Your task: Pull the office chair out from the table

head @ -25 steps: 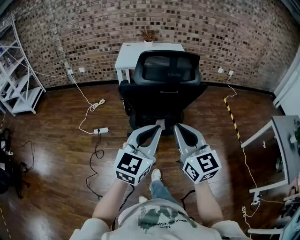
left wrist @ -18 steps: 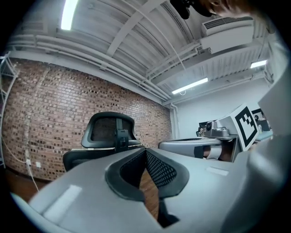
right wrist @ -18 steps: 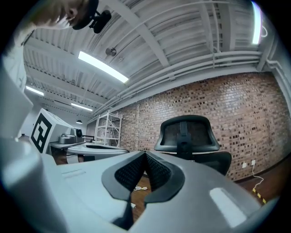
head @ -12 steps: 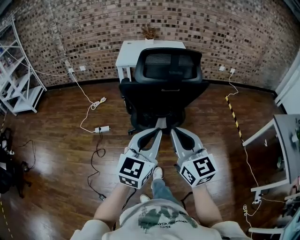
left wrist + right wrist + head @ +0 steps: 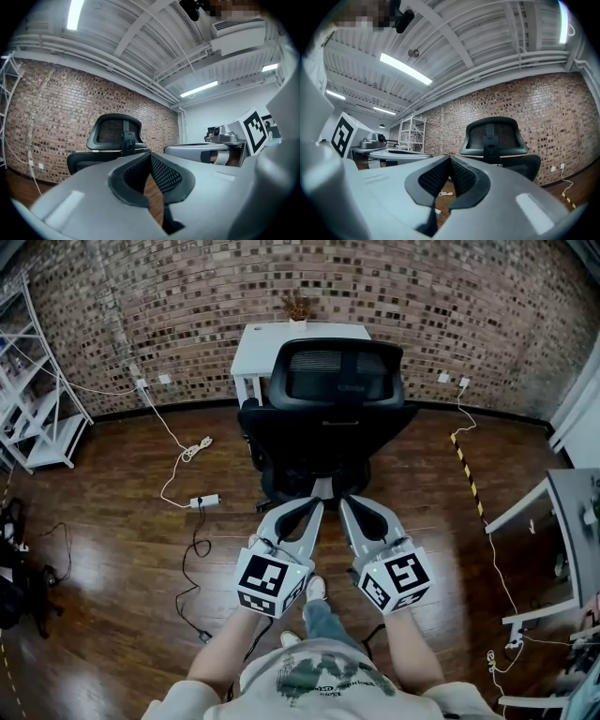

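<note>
Black office chair (image 5: 328, 432), white table (image 5: 255, 348) behind

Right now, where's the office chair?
In the head view the office chair stands central, at the white table by the brick wall, beyond the left gripper and right gripper.

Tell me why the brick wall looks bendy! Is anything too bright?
Head view: the wide lens bows the brick wall, and the wooden floor gleams. Left gripper view: the left gripper looms huge up close, the office chair behind looks small. Right gripper view: the ceiling lamp glares white and the picture's corners go black.
</note>
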### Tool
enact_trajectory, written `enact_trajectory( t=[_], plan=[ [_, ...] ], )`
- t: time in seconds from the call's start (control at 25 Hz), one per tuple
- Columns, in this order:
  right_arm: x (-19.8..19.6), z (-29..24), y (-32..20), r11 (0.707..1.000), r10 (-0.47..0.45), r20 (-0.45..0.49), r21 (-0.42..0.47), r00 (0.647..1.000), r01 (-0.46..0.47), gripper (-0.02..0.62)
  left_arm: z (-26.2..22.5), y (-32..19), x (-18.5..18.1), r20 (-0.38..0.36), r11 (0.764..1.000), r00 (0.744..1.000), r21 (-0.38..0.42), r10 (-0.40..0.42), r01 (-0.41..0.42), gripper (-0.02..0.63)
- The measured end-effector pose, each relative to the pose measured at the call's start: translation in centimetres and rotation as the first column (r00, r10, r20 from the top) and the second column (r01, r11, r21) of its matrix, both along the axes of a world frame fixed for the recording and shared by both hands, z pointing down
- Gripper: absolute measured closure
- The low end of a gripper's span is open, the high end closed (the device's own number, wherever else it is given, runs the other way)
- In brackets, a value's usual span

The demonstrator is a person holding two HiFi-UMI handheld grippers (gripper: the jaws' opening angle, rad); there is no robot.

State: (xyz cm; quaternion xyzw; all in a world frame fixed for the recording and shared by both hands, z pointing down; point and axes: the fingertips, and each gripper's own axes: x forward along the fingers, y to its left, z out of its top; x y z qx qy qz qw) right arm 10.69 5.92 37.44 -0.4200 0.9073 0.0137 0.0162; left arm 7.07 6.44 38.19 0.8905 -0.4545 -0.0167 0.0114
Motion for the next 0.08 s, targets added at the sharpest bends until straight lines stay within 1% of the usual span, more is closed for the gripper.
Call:
enact_trajectory(
  t=[0.08],
  plan=[
    [-0.12, 0.02, -0.06, 1.000, -0.003, -0.001, -0.001, 1.000, 0.003, 0.595, 0.02, -0.09, -0.11, 0.000, 1.000, 1.000, -0.002, -0.001, 0.001, 0.591]
  ],
)
